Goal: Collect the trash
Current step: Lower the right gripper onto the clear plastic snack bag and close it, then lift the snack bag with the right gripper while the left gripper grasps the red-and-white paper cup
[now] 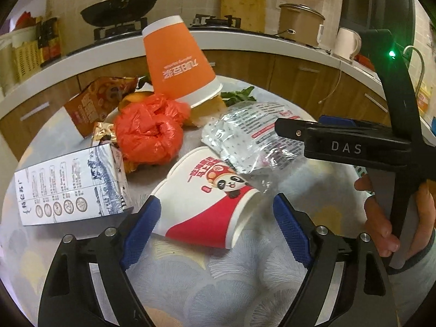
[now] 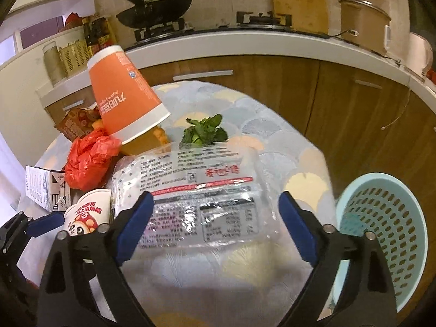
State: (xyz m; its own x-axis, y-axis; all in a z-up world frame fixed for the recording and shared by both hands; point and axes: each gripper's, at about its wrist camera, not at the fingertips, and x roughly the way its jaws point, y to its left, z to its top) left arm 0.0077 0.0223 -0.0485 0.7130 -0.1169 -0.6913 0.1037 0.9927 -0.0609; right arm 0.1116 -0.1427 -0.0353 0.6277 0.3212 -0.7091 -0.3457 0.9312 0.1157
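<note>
A red-and-white panda paper cup (image 1: 207,199) lies on its side on the patterned table, between the fingers of my open left gripper (image 1: 215,209). A clear printed plastic wrapper (image 2: 199,193) lies beside it; my open right gripper (image 2: 215,212) straddles its near edge. The wrapper (image 1: 250,136) and the right gripper (image 1: 288,130) also show in the left wrist view. An upturned orange cup (image 1: 177,62), a crumpled red bag (image 1: 150,133), a white carton (image 1: 73,185) and a brown snack packet (image 1: 92,103) lie behind.
A light blue perforated basket (image 2: 387,234) stands at the right of the table. Green leaves (image 2: 204,133) lie past the wrapper. Behind the table runs a counter with a stove, wok (image 1: 120,8), pot (image 1: 299,24) and kettle.
</note>
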